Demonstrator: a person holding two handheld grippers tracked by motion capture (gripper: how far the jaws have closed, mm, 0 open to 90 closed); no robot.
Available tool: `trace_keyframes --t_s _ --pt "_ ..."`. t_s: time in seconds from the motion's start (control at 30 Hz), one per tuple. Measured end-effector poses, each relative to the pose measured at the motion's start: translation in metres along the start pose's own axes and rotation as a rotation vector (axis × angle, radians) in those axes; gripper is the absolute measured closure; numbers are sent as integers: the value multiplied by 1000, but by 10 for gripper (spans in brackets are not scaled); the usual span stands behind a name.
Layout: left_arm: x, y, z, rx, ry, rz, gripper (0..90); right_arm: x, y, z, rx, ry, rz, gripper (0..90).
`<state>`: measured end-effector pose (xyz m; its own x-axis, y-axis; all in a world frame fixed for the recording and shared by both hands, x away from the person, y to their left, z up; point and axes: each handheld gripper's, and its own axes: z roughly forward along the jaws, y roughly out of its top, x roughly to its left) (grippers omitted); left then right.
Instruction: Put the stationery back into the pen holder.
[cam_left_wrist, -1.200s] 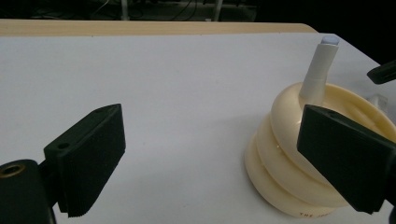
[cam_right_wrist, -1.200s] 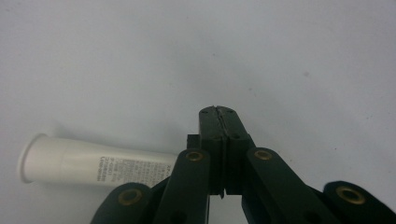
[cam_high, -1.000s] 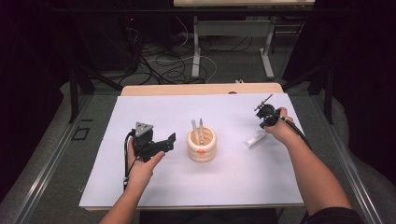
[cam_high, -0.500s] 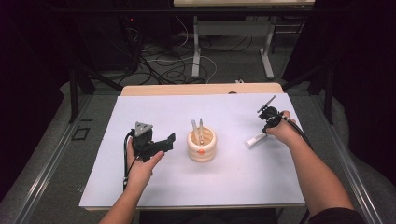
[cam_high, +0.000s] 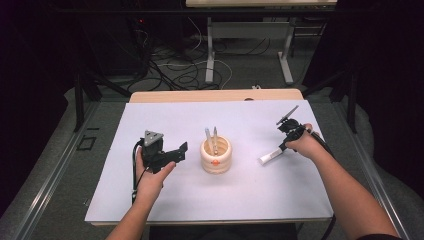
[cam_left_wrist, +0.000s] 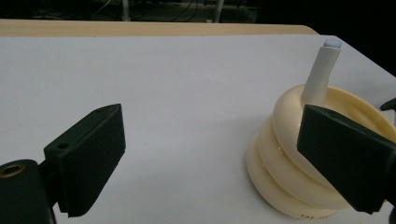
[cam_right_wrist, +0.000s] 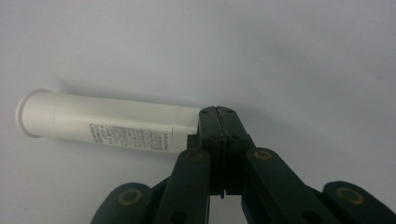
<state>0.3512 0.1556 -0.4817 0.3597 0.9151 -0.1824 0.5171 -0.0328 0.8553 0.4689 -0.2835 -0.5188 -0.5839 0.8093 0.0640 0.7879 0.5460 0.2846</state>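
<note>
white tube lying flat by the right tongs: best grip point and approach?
Grip the white tube mid-barrel, across its narrow width, coming from above with jaws straddling it. It lies flat on the white sheet, so its sides are free; the flared cap end is wider. The right tongs are shut at its other end.

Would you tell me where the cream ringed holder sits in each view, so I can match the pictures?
High view: the cream ringed holder stands mid-table, between the two hands.
Left gripper view: it is low at the right, partly behind the right-hand jaw.
Right gripper view: this one looks along shut jaws at the white tube lying flat.
Shared landmark: the white sheet under everything.
</note>
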Motion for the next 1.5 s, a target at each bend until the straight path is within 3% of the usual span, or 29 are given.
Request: trace_keyframes --t_s 0.07,0.1,0.13,0.17,0.2,0.3,0.37,0.4,0.43,0.47,0.5,0.53,0.63,0.67,0.7,0.73,0.77,0.8,0.83,0.93,0.97,1.03,1.07,1.1,1.13,1.17,1.2,1.23,1.5 --pt "0 0 0 4 1 0 78 5 -2 -1 18 0 3 900" --pt "0 0 0 4 1 -1 78 8 -5 4 -56 25 21 900" --pt "0 0 0 3 1 0 78 11 -7 6 -56 24 44 900" --pt "0 0 -1 4 1 1 78 13 -7 2 10 3 40 900" --pt "0 1 -1 1 0 0 78 12 -8 2 -2 9 5 900" --pt "0 1 -1 -3 0 -4 79 19 -14 2 -5 43 58 900" --pt "1 1 -1 -2 1 -4 79 23 -17 2 -4 41 43 900" --pt "1 1 -1 -4 1 -2 79 28 -19 -1 26 46 86 900" --pt "1 1 -2 -5 3 0 78 30 -22 2 -8 61 87 900" --pt "1 2 -2 -7 4 -2 78 29 -23 3 -29 68 26 900" --pt "1 2 -2 -9 4 -4 78 32 -26 2 -26 71 13 900" --pt "2 2 -2 -6 5 -4 78 36 -28 0 -7 68 43 900" --pt "3 2 -3 -8 6 -6 79 45 -35 1 -38 105 16 900" --pt "3 2 -3 -8 7 -4 78 50 -40 9 -161 143 38 900" --pt "3 2 -3 -7 7 -4 78 57 -43 10 -181 165 56 900" --pt "3 2 -3 -8 7 -5 78 59 -42 8 -150 170 29 900" --pt "2 2 -3 -8 7 -5 78 63 -43 3 -75 154 22 900" --pt "2 2 -3 -6 8 -5 78 68 -43 1 -53 149 16 900" --pt "2 2 -3 -7 8 -5 78 71 -44 2 -71 156 -7 900" --pt "2 2 -3 -7 8 -4 78 85 -47 4 -133 187 -2 900" --pt "2 2 -3 -7 8 -4 78 87 -47 6 -161 189 -55 900" --pt "2 2 -3 -9 7 -4 78 93 -46 1 -87 188 -100 900" --pt "2 2 -3 -11 7 -3 79 96 -46 1 -74 192 -104 900" --pt "3 2 -3 -11 8 -2 78 99 -47 3 -114 195 -112 900" --pt "3 2 -3 -10 8 -2 79 105 -48 5 -138 210 -88 900" --pt "3 2 -3 -10 8 -3 78 105 -46 1 -72 201 -139 900" --pt "3 2 -3 -10 8 -2 79 108 -45 -2 -24 193 -152 900" --pt "3 2 -3 -9 7 -2 78 112 -47 4 -107 209 -144 900" --pt "3 2 -3 -8 7 -4 79 126 -47 6 -106 219 -203 881"
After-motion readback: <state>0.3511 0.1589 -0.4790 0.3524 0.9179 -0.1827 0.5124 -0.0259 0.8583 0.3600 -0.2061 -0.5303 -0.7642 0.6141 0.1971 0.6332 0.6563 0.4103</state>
